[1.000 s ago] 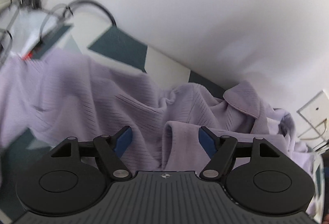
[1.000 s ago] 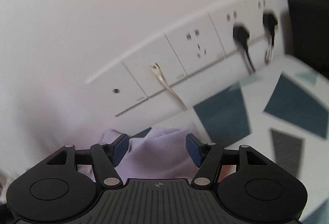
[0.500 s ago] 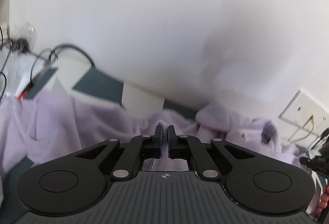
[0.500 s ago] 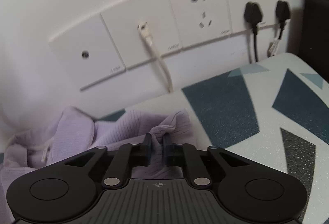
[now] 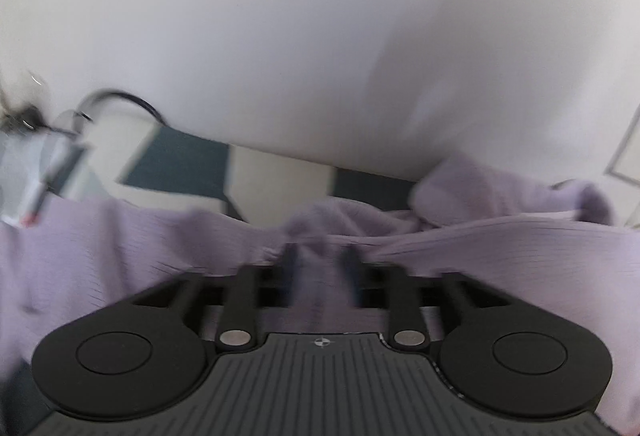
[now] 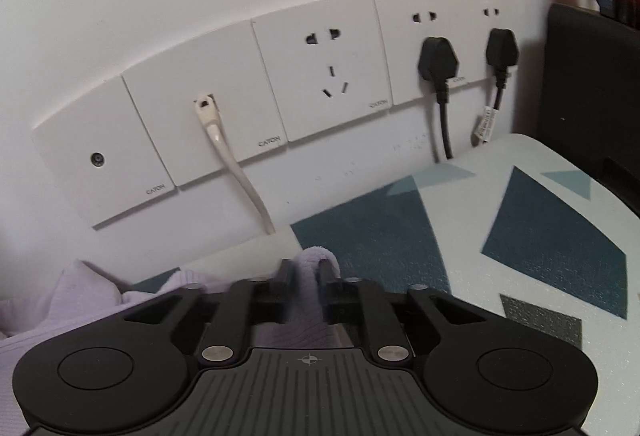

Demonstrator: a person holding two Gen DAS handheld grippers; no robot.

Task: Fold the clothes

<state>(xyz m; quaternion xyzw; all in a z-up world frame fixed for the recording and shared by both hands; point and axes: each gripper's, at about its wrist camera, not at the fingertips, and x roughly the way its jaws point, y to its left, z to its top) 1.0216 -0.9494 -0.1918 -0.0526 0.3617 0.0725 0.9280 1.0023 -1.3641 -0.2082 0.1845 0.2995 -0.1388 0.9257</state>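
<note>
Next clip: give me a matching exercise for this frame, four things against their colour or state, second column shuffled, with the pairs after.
Things:
1. right hand-held gripper
2. garment
3. middle wall socket
4. network cable

States:
A. empty, nothing plugged in
B. white, plugged into a wall plate
C. lilac, ribbed, bunched on the patterned table
D. shut on a fold of cloth

Pairs: 1-D, 2-C, 3-A, 4-B
</note>
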